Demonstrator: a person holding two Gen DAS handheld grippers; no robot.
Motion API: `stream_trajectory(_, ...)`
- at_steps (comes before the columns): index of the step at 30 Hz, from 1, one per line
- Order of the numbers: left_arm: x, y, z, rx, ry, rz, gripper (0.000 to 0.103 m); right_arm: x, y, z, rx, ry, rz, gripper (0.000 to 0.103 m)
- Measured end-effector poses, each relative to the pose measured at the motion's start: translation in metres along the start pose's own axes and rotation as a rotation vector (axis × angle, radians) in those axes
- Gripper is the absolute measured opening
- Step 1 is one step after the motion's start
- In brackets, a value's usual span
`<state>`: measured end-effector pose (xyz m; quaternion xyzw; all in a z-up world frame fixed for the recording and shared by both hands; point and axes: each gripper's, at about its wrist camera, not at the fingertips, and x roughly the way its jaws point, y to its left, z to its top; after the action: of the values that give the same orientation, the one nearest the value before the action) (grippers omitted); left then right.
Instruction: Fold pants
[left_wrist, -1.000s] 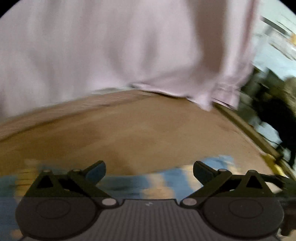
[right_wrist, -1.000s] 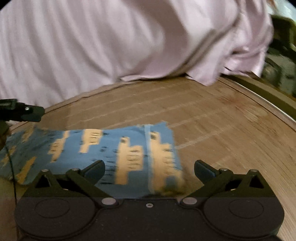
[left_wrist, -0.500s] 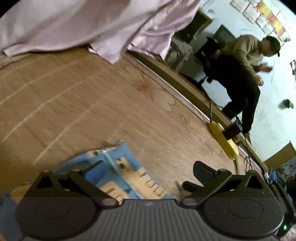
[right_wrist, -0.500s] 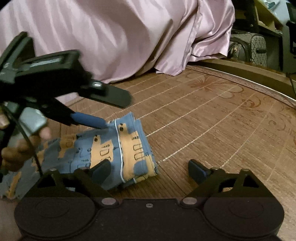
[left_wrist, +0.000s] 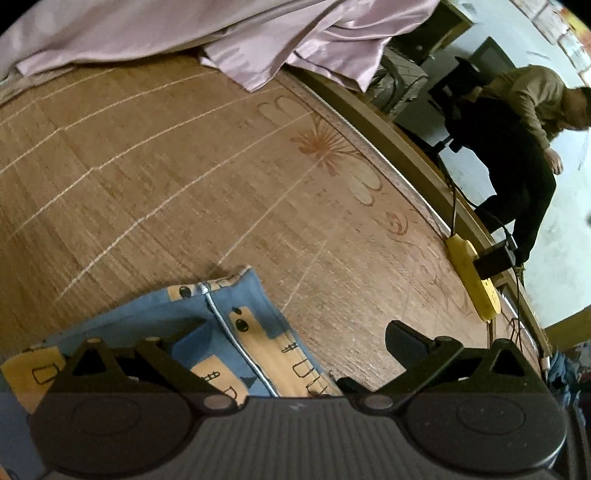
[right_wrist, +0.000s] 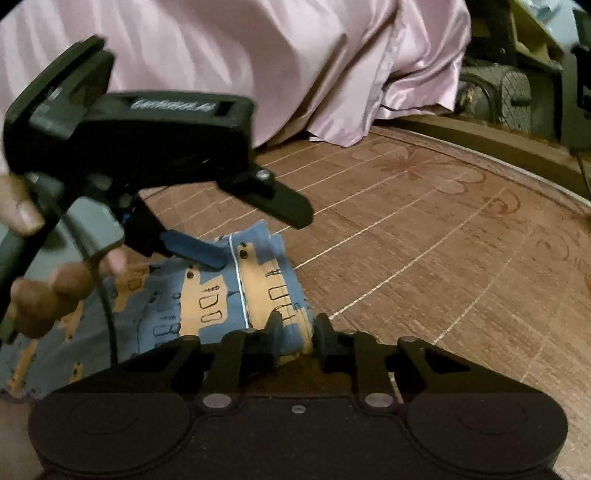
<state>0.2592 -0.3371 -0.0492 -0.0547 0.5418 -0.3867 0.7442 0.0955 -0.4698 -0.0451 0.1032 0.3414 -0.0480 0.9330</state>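
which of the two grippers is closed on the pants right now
The right gripper: its jaws are pinched on the near edge of the blue pants. The left gripper is open, one finger over the cloth.

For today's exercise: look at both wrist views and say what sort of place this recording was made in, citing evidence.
Probably a bedroom in a home, with the work done on a bed. A woven mat with printed flowers covers the flat surface, a pink satin sheet lies bunched at its far end, and a yellow power strip lies at the edge.
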Motion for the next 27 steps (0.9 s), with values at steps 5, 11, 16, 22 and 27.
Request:
stream_trajectory(5,0.001,0.006,0.003,-0.051,0.009,-0.003,0.103,-0.004,-0.001,0.000,0.002,-0.021,0.009,0.010)
stream_trajectory(11,-0.004,0.007,0.009,-0.056,0.026,0.010,0.102,-0.018,0.018,-0.003,-0.128,-0.085,0.020,0.007)
stream_trajectory(16,-0.006,-0.001,0.014,-0.037,0.038,0.045,0.102,-0.019,0.023,-0.003,-0.151,-0.095,0.024,0.007)
stream_trajectory(22,-0.006,-0.007,0.016,-0.047,0.117,0.110,0.093,-0.024,0.032,-0.005,-0.205,-0.115,0.033,0.007)
stream_trajectory(27,-0.013,-0.001,0.024,-0.088,0.158,0.116,0.087,-0.026,0.045,-0.005,-0.268,-0.127,0.049,0.007)
